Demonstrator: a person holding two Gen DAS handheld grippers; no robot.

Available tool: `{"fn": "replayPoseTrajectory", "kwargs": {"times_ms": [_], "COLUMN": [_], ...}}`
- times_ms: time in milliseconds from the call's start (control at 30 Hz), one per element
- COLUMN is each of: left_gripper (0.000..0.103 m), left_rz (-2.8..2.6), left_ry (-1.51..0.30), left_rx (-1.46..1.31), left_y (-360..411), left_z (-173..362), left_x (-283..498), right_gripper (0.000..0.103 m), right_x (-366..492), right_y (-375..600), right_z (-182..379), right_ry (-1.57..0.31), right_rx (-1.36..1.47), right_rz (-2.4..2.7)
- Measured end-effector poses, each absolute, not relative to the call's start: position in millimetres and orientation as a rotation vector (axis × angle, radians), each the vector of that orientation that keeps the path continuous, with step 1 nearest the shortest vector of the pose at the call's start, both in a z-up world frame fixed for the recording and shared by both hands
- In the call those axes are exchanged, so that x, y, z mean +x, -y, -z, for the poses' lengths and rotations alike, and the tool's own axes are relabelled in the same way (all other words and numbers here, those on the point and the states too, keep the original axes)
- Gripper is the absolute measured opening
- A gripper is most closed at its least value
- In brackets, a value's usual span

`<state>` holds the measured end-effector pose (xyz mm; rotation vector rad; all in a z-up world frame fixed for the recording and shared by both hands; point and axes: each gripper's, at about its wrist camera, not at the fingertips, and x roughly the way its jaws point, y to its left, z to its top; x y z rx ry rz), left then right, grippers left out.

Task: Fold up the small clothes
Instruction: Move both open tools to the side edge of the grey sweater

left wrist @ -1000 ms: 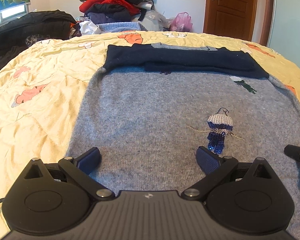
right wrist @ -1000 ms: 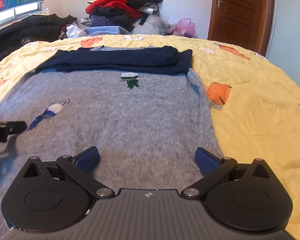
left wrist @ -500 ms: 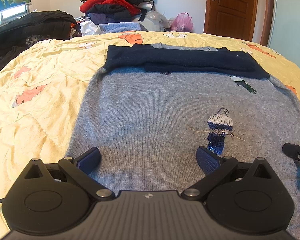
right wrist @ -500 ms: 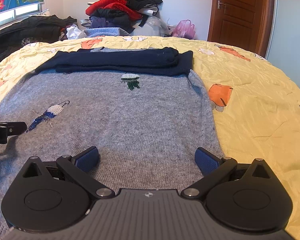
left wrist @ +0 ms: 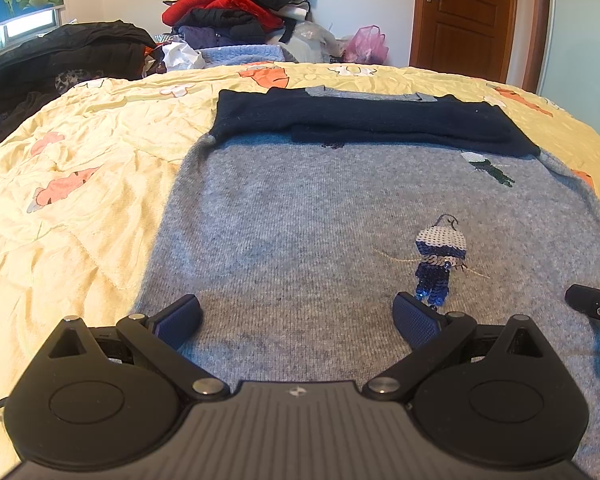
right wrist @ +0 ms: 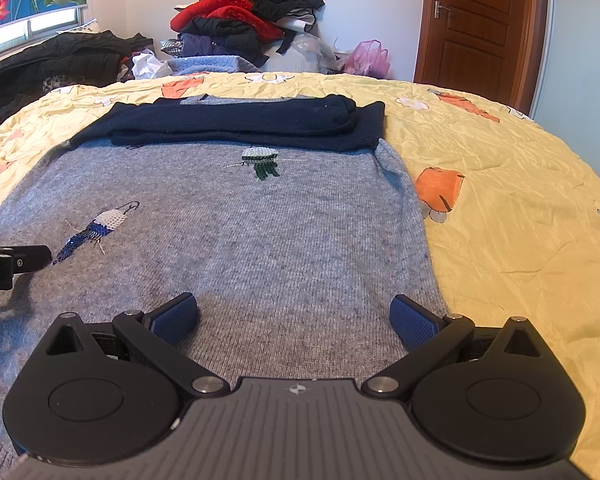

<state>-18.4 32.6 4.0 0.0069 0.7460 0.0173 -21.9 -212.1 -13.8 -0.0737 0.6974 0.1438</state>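
Both claws stand wide apart with nothing between the pads. We see the left claw [left wrist: 296,316] low over the near left part of the grey knitted sweater with navy sleeves [left wrist: 300,216], its left blue ribbed pad [left wrist: 178,320] just inside the sweater's left side edge. We see the right claw [right wrist: 294,316] likewise low over the near right part, its right blue pad [right wrist: 412,320] just inside the right side edge, with the yellow quilted bedspread printed with orange shapes [right wrist: 520,216] beyond it. Whether the pads touch the knit we cannot tell. Each claw points level and forward, toward the far end of the bed; the tip of each shows at the edge of the other's view.

The sweater lies flat on the bedspread, hem toward us, both navy sleeves [right wrist: 236,126] folded across the chest in a band at the far end. A blue-and-white sequinned bird motif [left wrist: 438,260] sits just ahead of the left claw's right pad, and a green-and-white sequinned motif [right wrist: 262,160] lies just below the sleeve band.

Bare bedspread runs wide to the left of the sweater and to its right. Past the bed's far edge rises a heap of red and dark clothes [left wrist: 240,4]; black garments [left wrist: 60,56] crowd the far left, and a brown wooden door [right wrist: 480,20] stands at the far right.
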Motion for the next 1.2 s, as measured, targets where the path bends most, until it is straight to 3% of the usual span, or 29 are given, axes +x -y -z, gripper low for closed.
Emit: {"fn": "replayPoseTrajectory", "kwargs": {"times_ms": [433,733,1200], "left_gripper": [0.103,0.103,0.103], "left_rz": [-0.042,0.012,0.1], "left_ry": [-0.756,-0.701,-0.759], "left_rx": [0.01,0.132,0.099], "left_y": [-34,-27,-69], "left_z": [-5,-5,-10], "left_x": [-27,-102,-163], "right_gripper": [0.103,0.103,0.103], "right_x": [-59,-95,-153], "right_y": [213,224,239], "right_z": [10,11,-1], "right_ry": [-0.71,-0.682,-0.698], "right_rx": [-0.077,-0.099,-0.187], "right_rz": [-0.145,-0.19,-0.355]}}
